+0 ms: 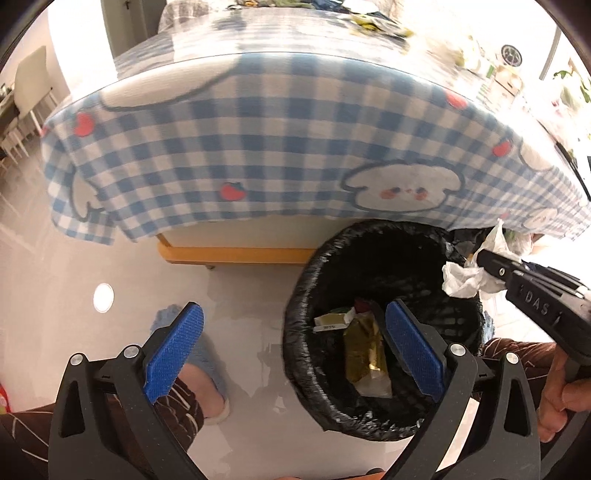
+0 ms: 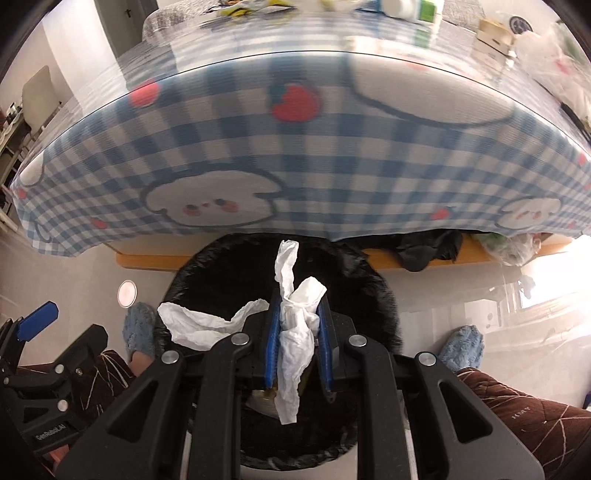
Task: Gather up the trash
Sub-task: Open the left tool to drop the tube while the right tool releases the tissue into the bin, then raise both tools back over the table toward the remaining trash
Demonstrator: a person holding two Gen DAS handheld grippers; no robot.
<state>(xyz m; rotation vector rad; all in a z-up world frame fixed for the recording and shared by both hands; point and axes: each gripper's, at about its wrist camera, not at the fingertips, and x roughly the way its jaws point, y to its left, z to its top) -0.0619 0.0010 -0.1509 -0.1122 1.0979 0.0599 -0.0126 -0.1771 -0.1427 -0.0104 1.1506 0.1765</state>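
A black-lined trash bin (image 1: 325, 258) stands on the floor by the table; it holds a gold wrapper (image 1: 364, 350) and a small carton. My left gripper (image 1: 295, 328) is open and empty, its right finger over the bin's mouth. My right gripper (image 2: 297, 314) is shut on a crumpled white tissue (image 2: 295, 332) and holds it above the bin (image 2: 221, 266). The same tissue (image 1: 461, 280) shows in the left wrist view at the bin's right rim, pinched by the right gripper (image 1: 484, 260).
A table with a blue checked cloth (image 1: 258, 147) overhangs the bin's far side; a wooden rail (image 1: 236, 254) runs beneath it. Bottles, bags and wrappers lie on the tabletop (image 2: 406, 11). The person's slippered feet (image 2: 138, 328) stand beside the bin. Chairs (image 1: 33, 85) are at far left.
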